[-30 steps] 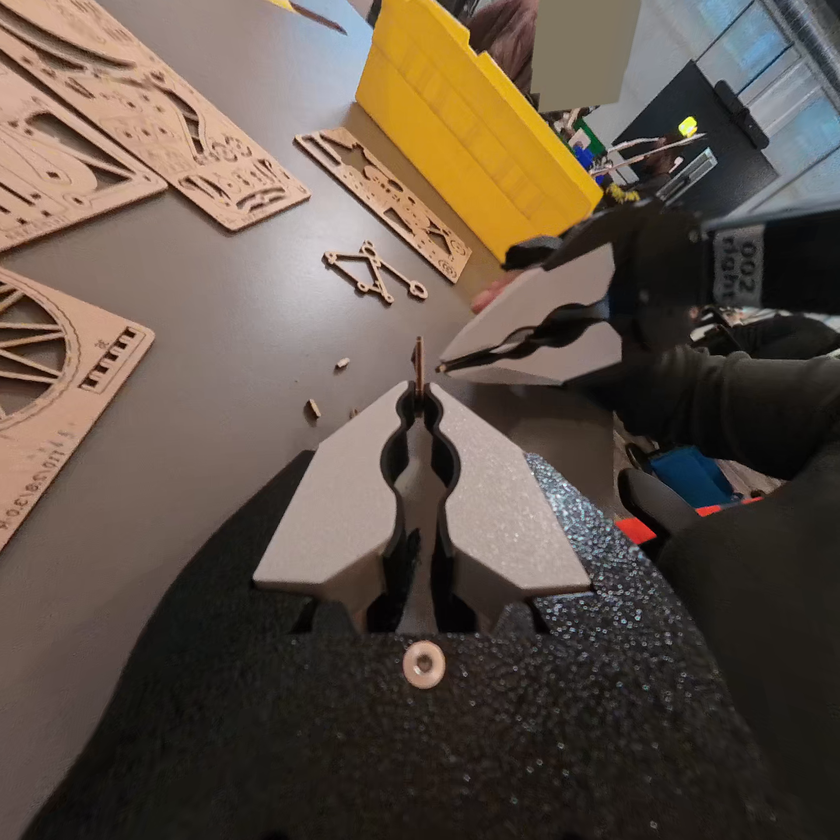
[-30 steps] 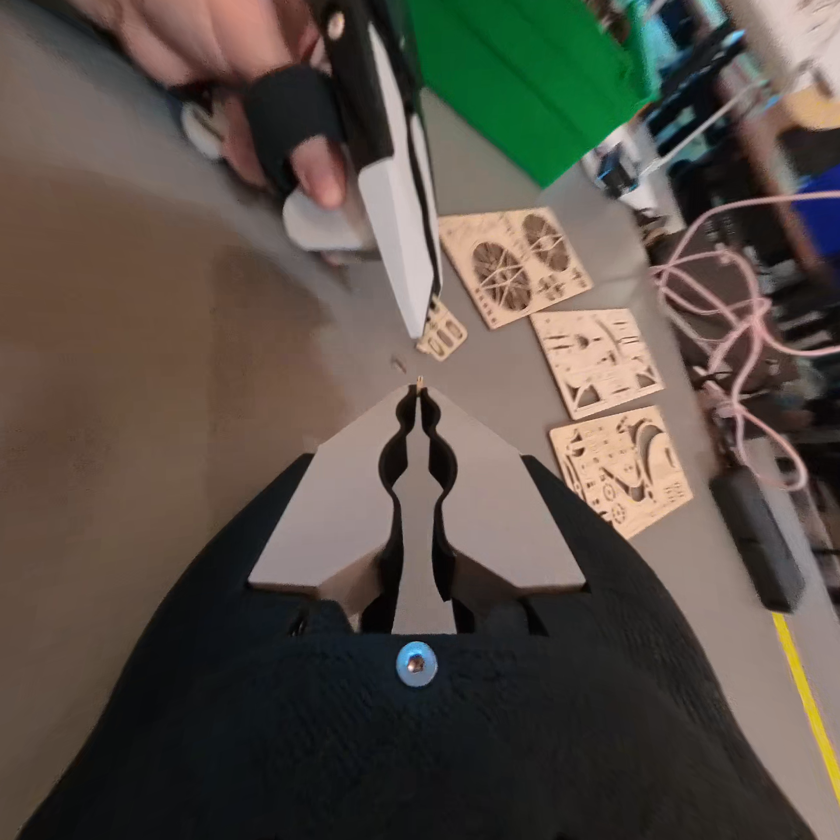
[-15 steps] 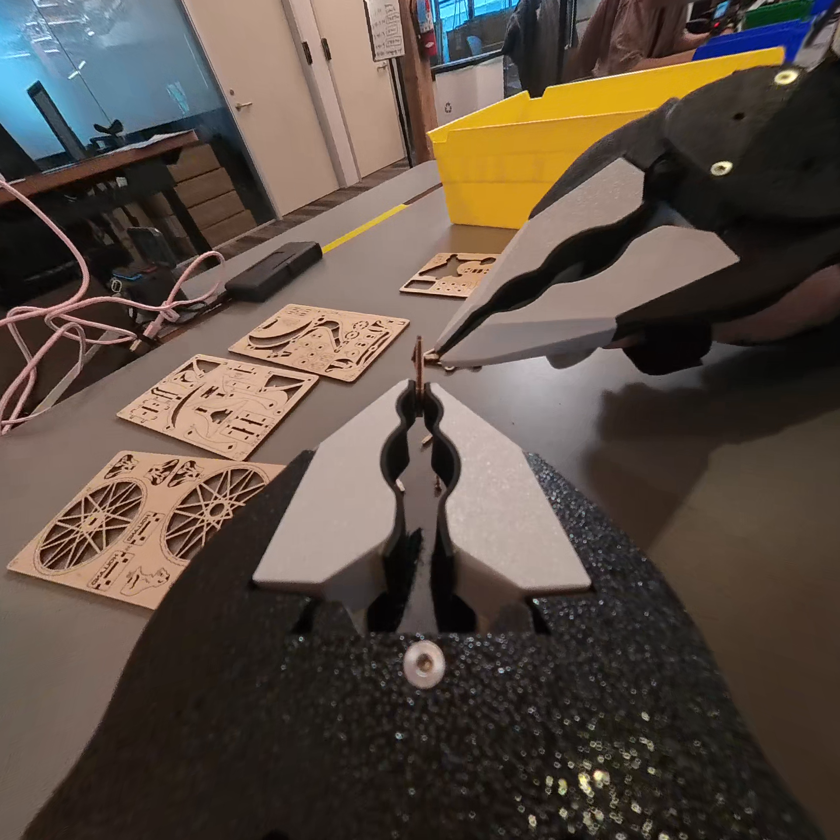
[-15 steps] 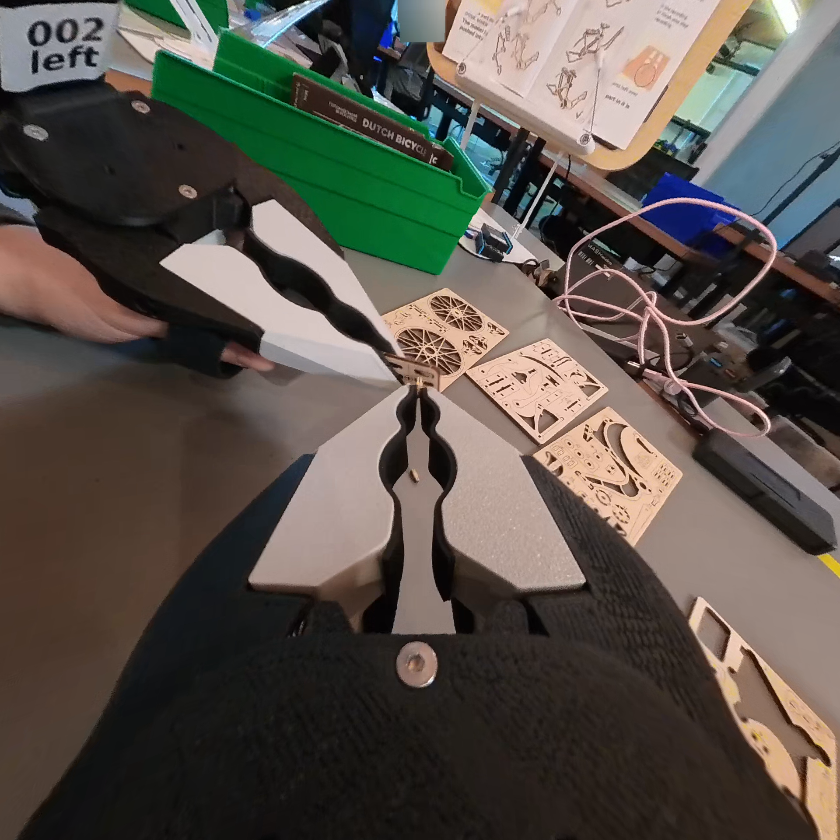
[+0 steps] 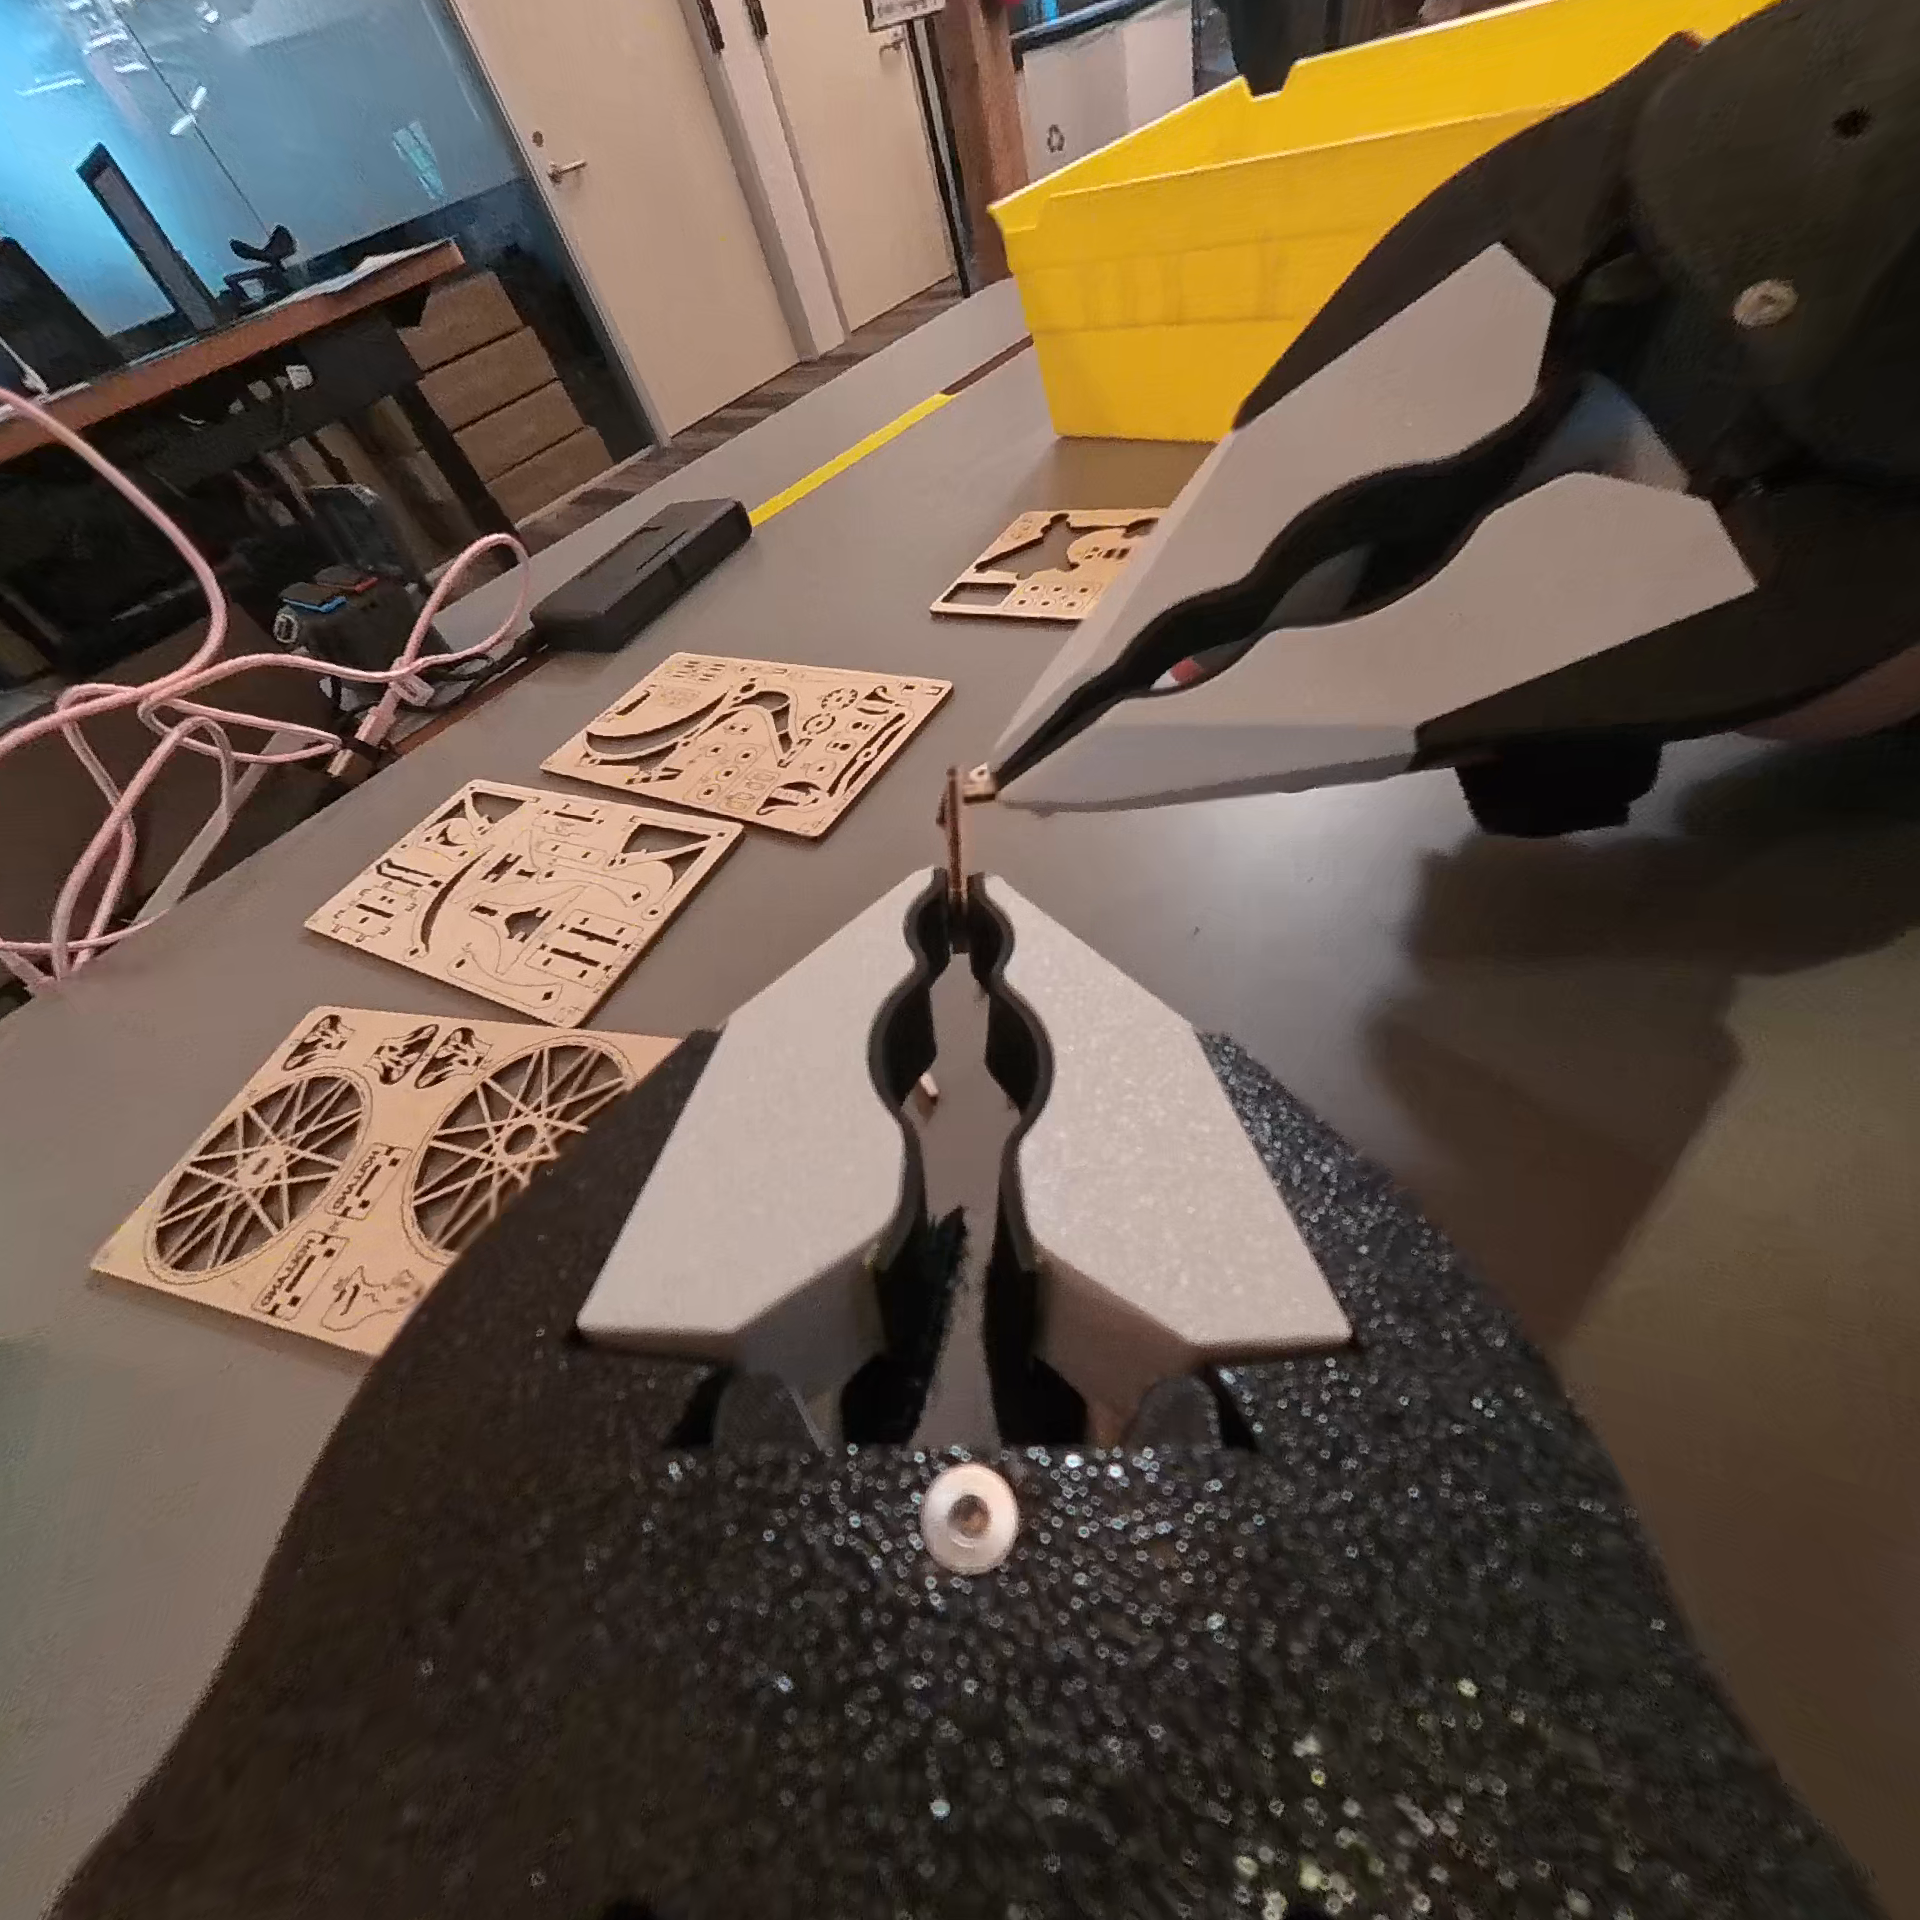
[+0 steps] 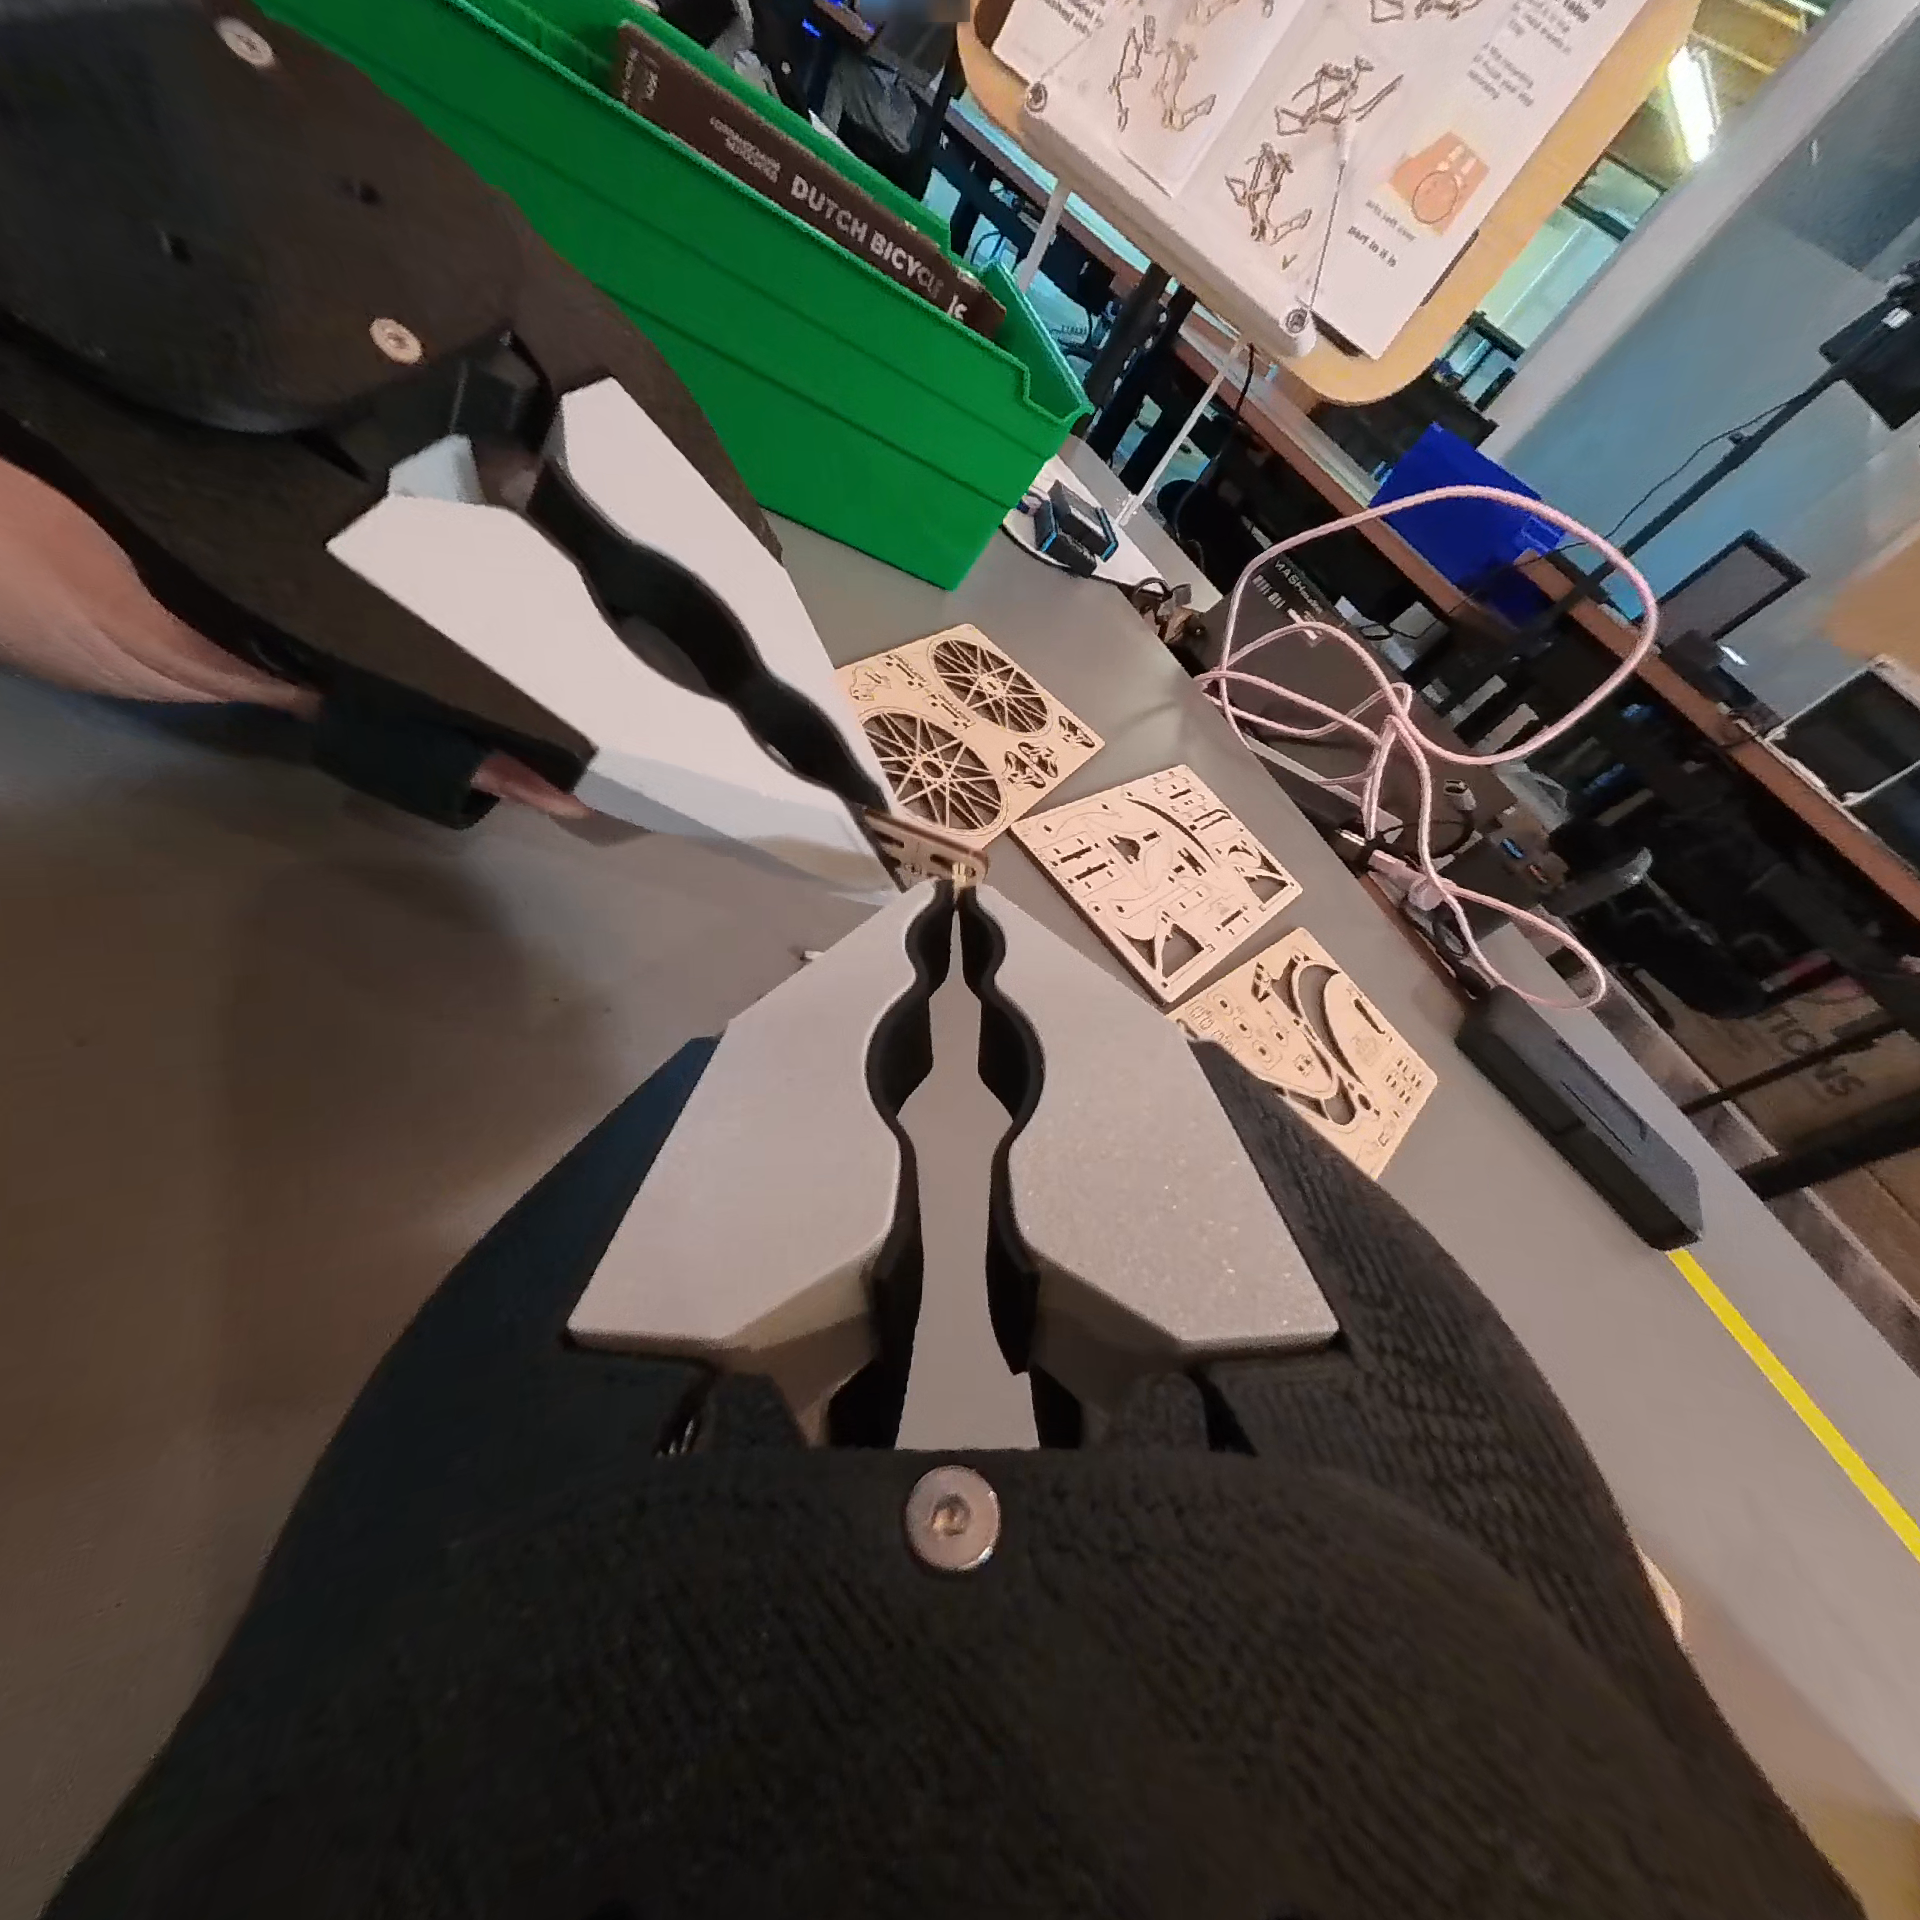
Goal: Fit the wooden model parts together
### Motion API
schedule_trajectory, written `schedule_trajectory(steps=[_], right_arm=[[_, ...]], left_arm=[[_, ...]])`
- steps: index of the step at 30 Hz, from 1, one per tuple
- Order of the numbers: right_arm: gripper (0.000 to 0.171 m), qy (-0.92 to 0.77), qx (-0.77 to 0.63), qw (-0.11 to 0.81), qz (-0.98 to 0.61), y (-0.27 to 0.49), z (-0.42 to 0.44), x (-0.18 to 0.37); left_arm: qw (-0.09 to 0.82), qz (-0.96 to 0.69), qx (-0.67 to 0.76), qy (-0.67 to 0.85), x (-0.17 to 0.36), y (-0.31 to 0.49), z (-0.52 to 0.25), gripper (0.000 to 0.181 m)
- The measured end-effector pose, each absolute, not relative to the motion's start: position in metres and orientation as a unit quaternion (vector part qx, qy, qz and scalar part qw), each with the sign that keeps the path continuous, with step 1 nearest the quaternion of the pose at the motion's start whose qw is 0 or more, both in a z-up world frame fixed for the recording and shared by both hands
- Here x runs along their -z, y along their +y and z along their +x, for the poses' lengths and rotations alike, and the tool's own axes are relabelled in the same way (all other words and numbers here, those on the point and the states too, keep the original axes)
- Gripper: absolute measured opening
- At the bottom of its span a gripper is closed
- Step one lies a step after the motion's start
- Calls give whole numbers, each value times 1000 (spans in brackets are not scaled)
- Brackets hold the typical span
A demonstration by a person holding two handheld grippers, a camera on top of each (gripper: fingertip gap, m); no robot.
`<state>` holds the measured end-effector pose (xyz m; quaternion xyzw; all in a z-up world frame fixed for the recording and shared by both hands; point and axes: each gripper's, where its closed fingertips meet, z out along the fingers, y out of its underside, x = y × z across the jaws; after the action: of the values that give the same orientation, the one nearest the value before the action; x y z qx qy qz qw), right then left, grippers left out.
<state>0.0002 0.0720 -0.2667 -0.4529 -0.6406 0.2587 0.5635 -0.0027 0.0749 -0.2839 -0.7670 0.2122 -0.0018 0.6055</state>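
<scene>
Two grippers now meet tip to tip above the counter [image 5: 1558, 1039]; left gripper [image 5: 954, 883], jaws clenched on an upright wooden strip [image 5: 952, 831], has closed the gap; right gripper [image 5: 1003, 784] pinches a tiny peg [image 5: 977, 781] against it, so mating looks imminent; beyond lie uncut part sheets [image 5: 520, 904].

The worktop [image 5: 1351, 1039] is a dull grey-brown with a yellow stripe [image 5: 847, 457] along its far edge. Pale tan wooden sheets [image 5: 520, 904] carry laser-cut outlines, and one [image 5: 343, 1174] shows two spoked-wheel patterns. Each hand-held gripper [image 5: 954, 894] has light grey fingers [image 5: 790, 1143] on a black, speckled body. One bin [image 5: 1195, 301] is bright yellow, another [image 6: 790, 343] vivid green, and the tangled cable [image 6: 1434, 727] is pink.
</scene>
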Motion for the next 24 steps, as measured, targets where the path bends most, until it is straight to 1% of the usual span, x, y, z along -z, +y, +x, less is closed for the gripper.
schedule_trajectory(steps=[6, 9, 13, 21, 24], right_arm=[[0, -642, -253, 557, -462, 73, -1, 273], [0, -631, -283, 539, -480, 73, -1, 274], [0, -631, -297, 524, -489, 73, -1, 279], [0, -633, -299, 532, -476, 74, 0, 275], [0, -673, -287, 518, -443, 68, 1, 281]], left_arm=[[605, -757, -53, 239, 281, 74, 0, 1], [601, -747, -106, 263, 282, 75, -1, 1], [590, -760, -86, 257, 289, 77, -3, 1], [605, -763, -36, 225, 286, 78, -6, 1], [614, -759, -31, 214, 282, 78, -10, 1]])
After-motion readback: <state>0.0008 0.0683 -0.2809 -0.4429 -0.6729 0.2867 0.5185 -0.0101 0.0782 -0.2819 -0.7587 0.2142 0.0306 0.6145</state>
